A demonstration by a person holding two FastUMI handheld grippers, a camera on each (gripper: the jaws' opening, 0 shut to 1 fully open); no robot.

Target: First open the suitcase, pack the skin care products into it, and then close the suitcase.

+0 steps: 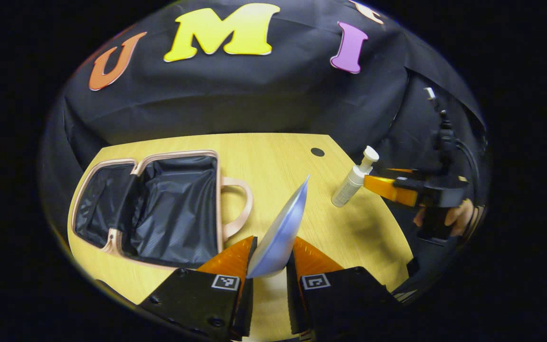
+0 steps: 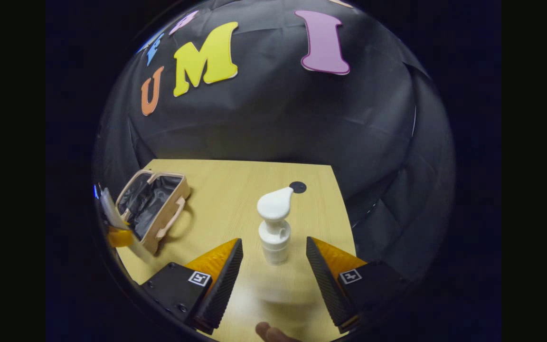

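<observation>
The tan suitcase (image 1: 178, 154) lies open on the left of the wooden table, showing its black lining. My left gripper (image 1: 274, 244) is shut on a flat silvery-blue skin care pouch (image 1: 283, 218), held up just right of the suitcase handle. A white pump bottle (image 2: 273, 209) stands upright between the fingers of my right gripper (image 2: 273, 241), which is open and does not visibly touch it. From the left gripper view, the bottle (image 1: 352, 183) stands near the table's right edge with the right gripper (image 1: 380, 178) beside it. At the far left of the right gripper view are the suitcase (image 2: 166, 221) and the left gripper (image 2: 117, 235).
The wooden table (image 1: 264, 156) has a round black hole (image 1: 317, 152) near its back right corner. A hand (image 1: 458, 213) holds the right gripper beyond the table's right edge. Black cloth walls close in behind the table.
</observation>
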